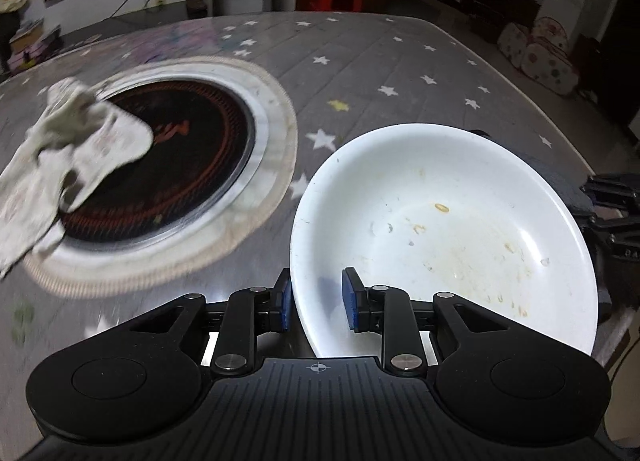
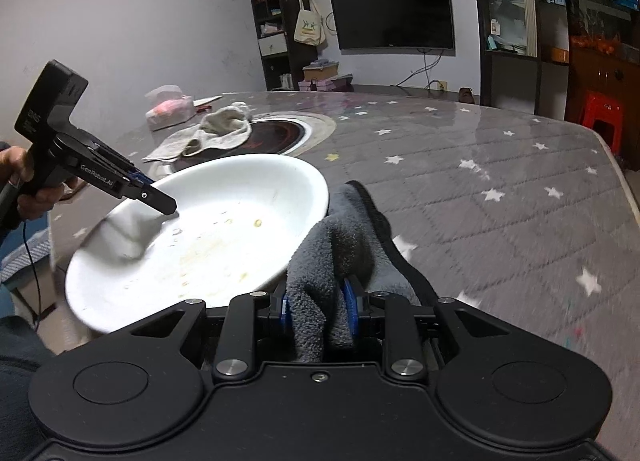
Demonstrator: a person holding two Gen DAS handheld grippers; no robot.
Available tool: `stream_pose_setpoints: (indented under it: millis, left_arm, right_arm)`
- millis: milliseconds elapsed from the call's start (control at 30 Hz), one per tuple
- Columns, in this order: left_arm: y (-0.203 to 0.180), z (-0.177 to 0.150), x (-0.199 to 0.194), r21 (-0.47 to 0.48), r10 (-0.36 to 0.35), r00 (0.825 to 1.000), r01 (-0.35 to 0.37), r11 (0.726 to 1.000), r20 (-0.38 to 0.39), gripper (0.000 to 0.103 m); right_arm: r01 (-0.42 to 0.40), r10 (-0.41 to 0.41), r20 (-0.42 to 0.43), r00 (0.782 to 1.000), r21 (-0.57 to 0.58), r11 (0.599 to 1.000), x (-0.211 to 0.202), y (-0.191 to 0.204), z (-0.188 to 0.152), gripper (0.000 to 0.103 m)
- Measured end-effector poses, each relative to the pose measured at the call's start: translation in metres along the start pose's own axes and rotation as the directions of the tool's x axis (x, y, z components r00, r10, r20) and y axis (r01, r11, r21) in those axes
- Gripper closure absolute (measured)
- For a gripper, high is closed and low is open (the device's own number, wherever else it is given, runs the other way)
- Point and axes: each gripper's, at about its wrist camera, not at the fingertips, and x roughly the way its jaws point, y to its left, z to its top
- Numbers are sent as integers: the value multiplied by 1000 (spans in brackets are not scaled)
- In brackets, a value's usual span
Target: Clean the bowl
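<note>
A white bowl (image 1: 448, 229) with yellowish food stains is held tilted above the table. My left gripper (image 1: 318, 299) is shut on the bowl's near rim, one finger inside and one outside. In the right wrist view the bowl (image 2: 208, 233) is at the left, with the left gripper (image 2: 160, 199) clamped on its far-left rim. My right gripper (image 2: 318, 307) is shut on a grey fluffy cloth (image 2: 340, 245), which hangs just right of the bowl's rim, touching or nearly touching its outer edge.
A round black induction hob (image 1: 172, 157) is set in the grey star-patterned table (image 1: 380, 69). A crumpled whitish rag (image 1: 68, 149) lies over the hob's left edge. A pink-and-white bag (image 2: 168, 107) sits at the far side. A red stool (image 2: 600, 113) stands beyond the table.
</note>
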Motion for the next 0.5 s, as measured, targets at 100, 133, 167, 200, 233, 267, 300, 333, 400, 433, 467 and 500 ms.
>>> stream_pose_setpoints:
  millis: [100, 133, 167, 200, 233, 267, 300, 333, 400, 433, 467, 500]
  left_arm:
    - [0, 13, 10, 10, -4, 1000, 4, 1000, 3, 77]
    - [0, 17, 13, 12, -6, 1000, 6, 1000, 4, 77]
    - [1, 22, 16, 11, -8, 1000, 8, 1000, 5, 77]
    - [2, 26, 19, 9, -7, 1000, 7, 1000, 5, 77]
    - [3, 31, 22, 7, -7, 1000, 7, 1000, 5, 77]
    - [3, 36, 26, 3, -7, 1000, 7, 1000, 5, 77]
    - [4, 41, 29, -3, -7, 1000, 7, 1000, 4, 77]
    - [5, 45, 33, -17, -9, 1000, 9, 1000, 1, 77]
    - [4, 50, 37, -29, -8, 1000, 8, 1000, 0, 77]
    - [3, 51, 38, -29, -8, 1000, 8, 1000, 1, 77]
    - [2, 52, 38, -29, -7, 1000, 7, 1000, 4, 77]
    - [2, 51, 38, -32, -6, 1000, 7, 999, 5, 77]
  right_arm:
    - [5, -5, 0, 1000, 0, 1000, 7, -14, 9, 75]
    - [6, -6, 0, 1000, -1, 1000, 10, -18, 12, 75]
    - [9, -9, -2, 1000, -2, 1000, 13, -23, 15, 75]
    - [13, -13, -3, 1000, -4, 1000, 17, -29, 20, 75]
    - [15, -15, -4, 1000, -5, 1000, 19, -34, 22, 75]
    - [18, -18, -3, 1000, -4, 1000, 22, -38, 26, 75]
    - [25, -25, -1, 1000, 1, 1000, 25, -45, 30, 75]
    - [32, -32, -1, 999, 4, 999, 28, -49, 33, 75]
    - [62, -63, 9, 998, 17, 998, 30, -56, 39, 77]
    - [70, -70, 15, 997, 20, 997, 29, -58, 41, 77]
    - [81, -82, 25, 996, 21, 996, 27, -58, 44, 78]
    - [100, -101, 43, 994, 16, 995, 22, -58, 49, 78]
